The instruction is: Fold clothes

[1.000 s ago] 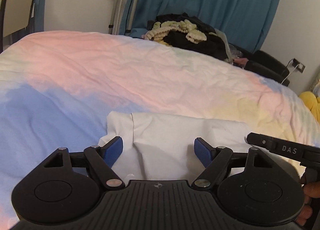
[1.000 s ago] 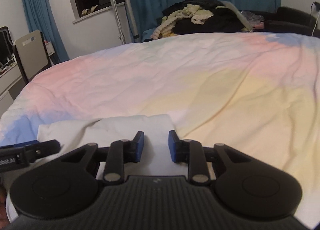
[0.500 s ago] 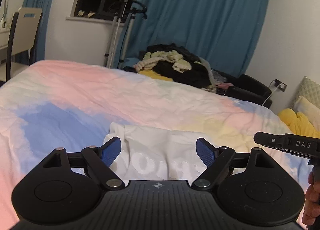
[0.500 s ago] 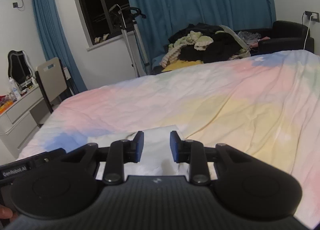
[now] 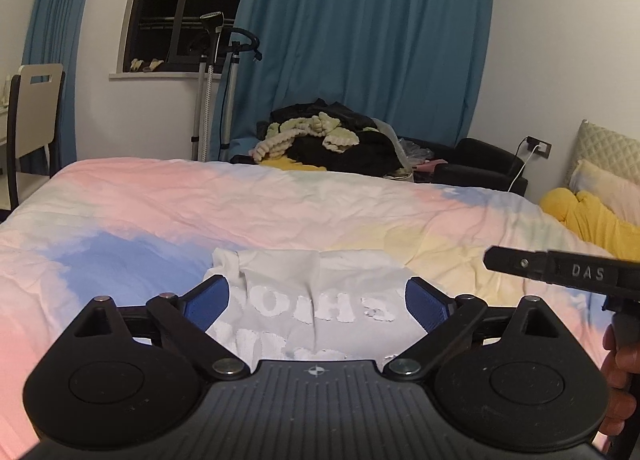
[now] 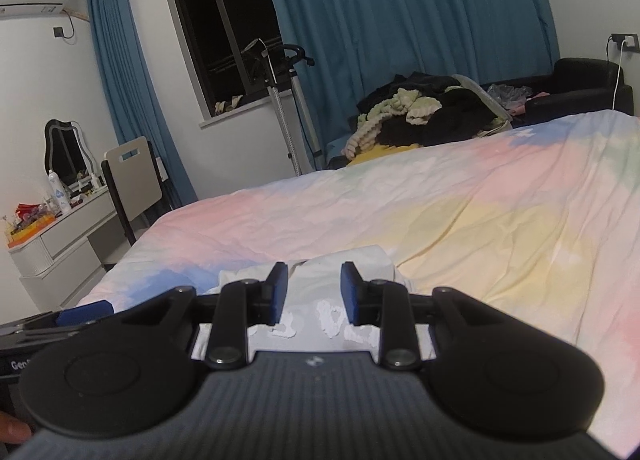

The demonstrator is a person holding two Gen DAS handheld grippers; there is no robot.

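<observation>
Lying folded on a bed with a pink, blue and yellow cover is one white T-shirt, near the closer edge, its printed side up. Two hand-held grippers hover just above it, neither one touching the cloth. The left gripper has its blue pads spread wide and still opening, with nothing pressed between them; the shirt only shows through the gap below. The right gripper has its two pads a narrow gap apart, gripping nothing. White lettering on the shirt is upside down and partly covered by the gripper bodies, so it cannot be read. On the right gripper's side, seen from the left camera, the letters "DAS" are legible; a label reading "Gen" is cut off at the right camera's edge. Only fingertips of a hand show at the frame's border. Beyond the bed sits one heap of dark and cream clothes, two blue curtains, one chair, and one yellow item partly out of frame.
</observation>
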